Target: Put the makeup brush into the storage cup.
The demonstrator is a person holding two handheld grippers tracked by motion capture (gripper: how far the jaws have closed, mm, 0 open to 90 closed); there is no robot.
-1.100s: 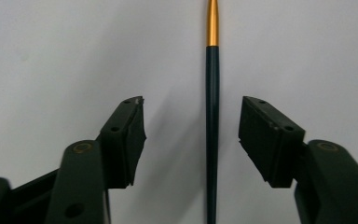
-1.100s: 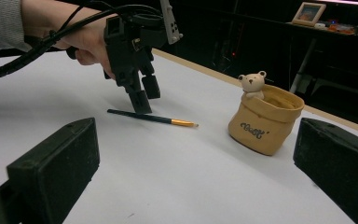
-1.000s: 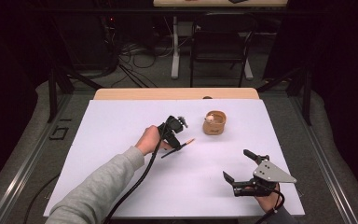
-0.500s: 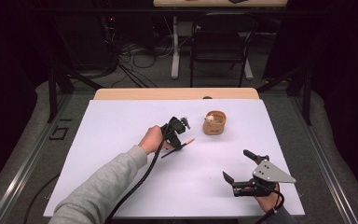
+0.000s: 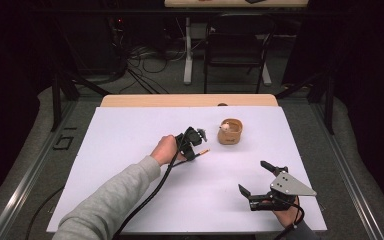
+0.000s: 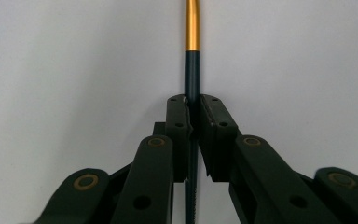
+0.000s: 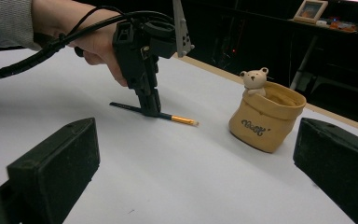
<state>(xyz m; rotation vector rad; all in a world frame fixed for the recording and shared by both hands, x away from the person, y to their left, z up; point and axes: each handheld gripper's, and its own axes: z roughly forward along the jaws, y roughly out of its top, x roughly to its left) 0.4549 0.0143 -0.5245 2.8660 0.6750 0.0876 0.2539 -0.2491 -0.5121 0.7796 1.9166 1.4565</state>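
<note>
A thin pen with a dark shaft and a gold end [image 5: 203, 151] lies on the white table [image 5: 130, 140]. My left gripper [image 5: 191, 153] points down onto it. Its jaws have just been closing and now stand shut on the dark shaft [image 6: 192, 70], which runs between the pads [image 6: 179, 114]. In the right gripper view the left gripper [image 7: 151, 111] pins the pen [image 7: 179, 119] against the table. My right gripper [image 5: 252, 176] rests near the front right edge, jaws wide open and nothing between them [image 7: 193, 154].
A tan pouch-shaped holder with a small bear figure on its rim [image 5: 230, 132] [image 7: 265, 122] stands a little right of and behind the pen. The left gripper's cable [image 5: 155, 192] trails back along the sleeve. Chairs and stands are beyond the table's far edge.
The left gripper has edged slightly toward the pen and settled on it. Pen, holder and right gripper have kept their places.
</note>
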